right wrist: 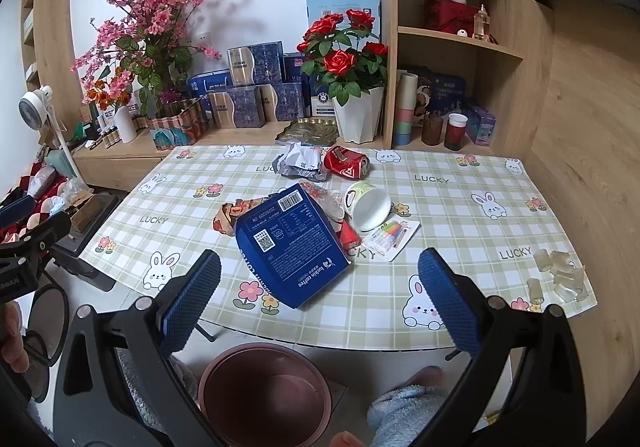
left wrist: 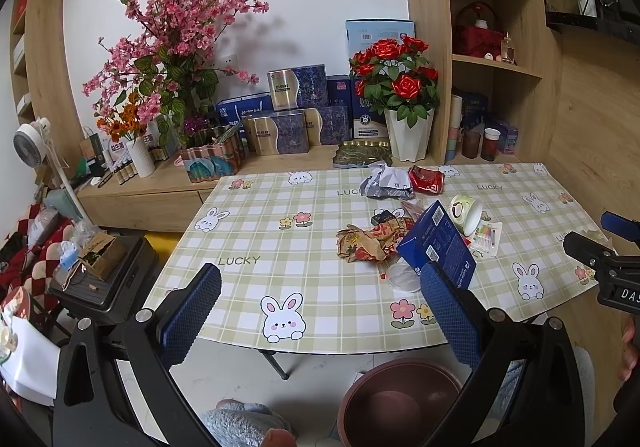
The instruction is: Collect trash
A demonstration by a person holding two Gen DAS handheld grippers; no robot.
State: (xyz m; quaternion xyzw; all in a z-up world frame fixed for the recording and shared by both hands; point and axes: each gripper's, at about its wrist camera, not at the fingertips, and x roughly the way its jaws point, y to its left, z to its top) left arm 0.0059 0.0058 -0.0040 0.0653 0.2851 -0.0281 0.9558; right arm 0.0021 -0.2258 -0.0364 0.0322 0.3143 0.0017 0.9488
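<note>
Trash lies in a heap on the checked table (right wrist: 460, 207): a blue coffee box (right wrist: 290, 245), a tipped paper cup (right wrist: 370, 205), a crushed red can (right wrist: 346, 163), crumpled white paper (right wrist: 300, 163), a brown wrapper (left wrist: 362, 243) and a small marker packet (right wrist: 394, 235). A brown bin (right wrist: 264, 395) stands on the floor below the table's near edge. My left gripper (left wrist: 320, 311) is open and empty, held before the near edge. My right gripper (right wrist: 320, 299) is open and empty too, just short of the blue box.
A sideboard behind the table carries a pink blossom arrangement (left wrist: 168, 47), a red rose pot (left wrist: 400, 95) and stacked boxes (left wrist: 296, 115). Shelves (right wrist: 460, 35) rise at the right. Pale tape scraps (right wrist: 560, 275) lie at the table's right corner. A black case (left wrist: 108, 275) and clutter sit left.
</note>
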